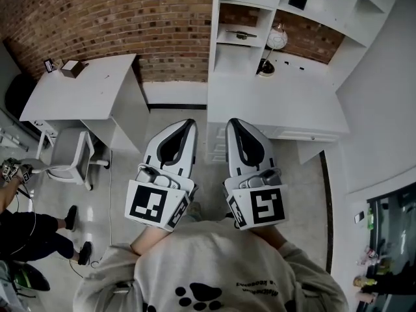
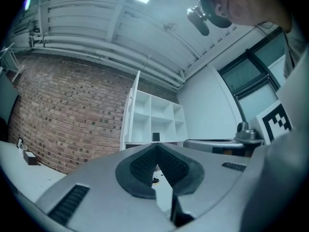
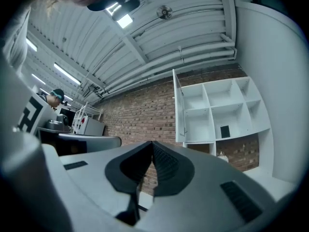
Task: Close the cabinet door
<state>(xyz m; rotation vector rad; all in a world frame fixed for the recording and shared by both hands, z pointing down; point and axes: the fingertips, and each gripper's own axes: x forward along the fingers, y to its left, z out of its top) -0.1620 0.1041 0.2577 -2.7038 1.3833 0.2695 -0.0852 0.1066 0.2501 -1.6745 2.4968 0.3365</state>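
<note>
Both of my jaws are closed with nothing between them. The left gripper (image 1: 186,126) and the right gripper (image 1: 236,125) sit side by side in front of my chest, pointing toward the white cabinet (image 1: 250,18), which rises above the white surface (image 1: 279,109) against the brick wall (image 1: 130,18). The door (image 3: 176,105) stands swung out at the cabinet's left side. It is turned nearly edge-on to me, so I see it as a thin white strip with the open compartments bare beside it, and I am well apart from it. I judge it to be a flat, stiff board, light for its size, that will swing easily on hinges at the cabinet's left wall. Its painted face looks smooth, so a pinch on the bare panel would likely slip. A small fitting (image 3: 185,128) partway down the door may be a handle, though it is too small for me to be sure. If it is one, it is the only place worth gripping. Otherwise I would not grip at all. I would lay my closed jaws flat against the outer face near the free edge, far from the hinges, where a light push turns it most. It should need a gentle, steady shove, eased off near the end so the panel does not bang shut.
</note>
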